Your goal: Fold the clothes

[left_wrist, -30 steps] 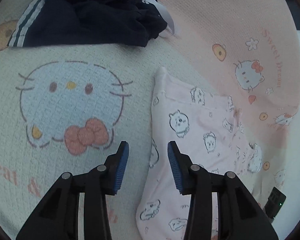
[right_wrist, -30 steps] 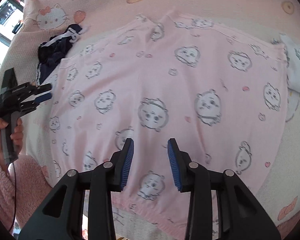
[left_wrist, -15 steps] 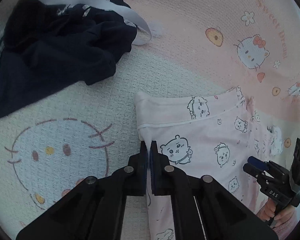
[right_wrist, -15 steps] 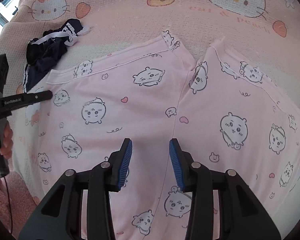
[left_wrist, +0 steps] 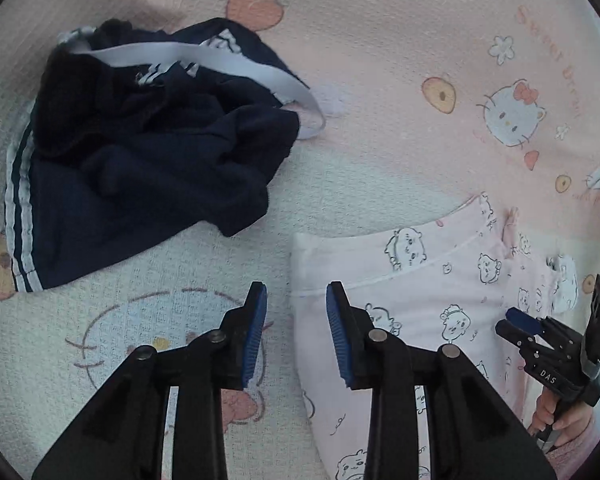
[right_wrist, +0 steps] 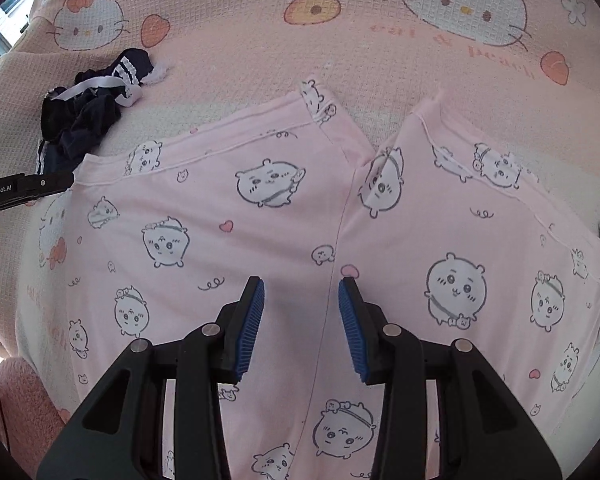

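My left tool (left_wrist: 296, 334) is opening, empty, over the corner of the pink cartoon-print cotton garment (right_wrist: 260, 216) lying flat on the bedspread (right_wrist: 380, 60); my right tool (right_wrist: 301, 320) hovers parted mid-garment, gripping nothing.

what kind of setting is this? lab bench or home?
Likely a home bed: a cartoon-cat print blanket covers the whole surface, with pink pajama pants and a crumpled navy garment lying on it.

The pink garment (right_wrist: 284, 216) carries black-outlined white cartoon animals, small hearts and squiggles. At its ten o'clock lies a navy garment (left_wrist: 140, 168) with white stripes and a white band. The waffle-textured blanket (right_wrist: 380, 52) beneath is pale pink and cream, printed with white cat faces, red bows and orange fruit. Both grippers are black with blue ribbed pads (right_wrist: 252, 320).
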A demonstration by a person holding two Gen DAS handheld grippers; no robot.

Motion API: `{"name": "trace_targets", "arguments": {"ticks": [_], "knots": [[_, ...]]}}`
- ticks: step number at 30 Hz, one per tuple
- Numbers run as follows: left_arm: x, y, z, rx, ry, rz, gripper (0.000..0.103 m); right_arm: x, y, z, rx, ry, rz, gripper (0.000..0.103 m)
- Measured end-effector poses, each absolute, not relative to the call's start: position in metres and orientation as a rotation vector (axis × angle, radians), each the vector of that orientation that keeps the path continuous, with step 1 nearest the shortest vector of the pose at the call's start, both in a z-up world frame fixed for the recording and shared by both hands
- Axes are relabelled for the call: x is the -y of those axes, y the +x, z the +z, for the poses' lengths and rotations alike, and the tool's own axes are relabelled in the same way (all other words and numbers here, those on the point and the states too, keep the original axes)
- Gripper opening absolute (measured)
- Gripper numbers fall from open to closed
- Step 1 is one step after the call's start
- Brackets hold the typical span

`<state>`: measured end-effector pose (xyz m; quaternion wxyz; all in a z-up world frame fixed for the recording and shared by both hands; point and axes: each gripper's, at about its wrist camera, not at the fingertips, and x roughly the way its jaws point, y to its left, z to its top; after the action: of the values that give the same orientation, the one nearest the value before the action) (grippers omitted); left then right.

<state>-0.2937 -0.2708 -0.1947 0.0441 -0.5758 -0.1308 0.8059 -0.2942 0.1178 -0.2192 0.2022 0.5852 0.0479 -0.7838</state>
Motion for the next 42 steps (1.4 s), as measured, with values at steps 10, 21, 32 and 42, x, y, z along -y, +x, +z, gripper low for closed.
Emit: {"name": "trace_targets", "arguments": {"ticks": [10, 21, 32, 42], "knots": [[0.293, -0.314, -0.204, 0.399, -1.853, 2.611, 0.033, -0.118, -0.324, -0.233, -0.127, 1.671, -2.19, 0.039], [0.147, -0.27, -0.199, 0.245, -1.701, 2.272, 0.042, -0.148, -0.27, -0.211, -0.099, 1.686, -2.195, 0.04], [0.055, -0.193, -0.217, -0.325, -1.751, 2.185, 0.044, -0.237, -0.185, -0.227, -0.179, 1.803, -2.248, 0.04], [0.062, -0.144, -0.19, -0.158, -1.78, 2.196, 0.05, -0.288, -0.149, -0.208, -0.091, 1.798, -2.344, 0.044]]}}
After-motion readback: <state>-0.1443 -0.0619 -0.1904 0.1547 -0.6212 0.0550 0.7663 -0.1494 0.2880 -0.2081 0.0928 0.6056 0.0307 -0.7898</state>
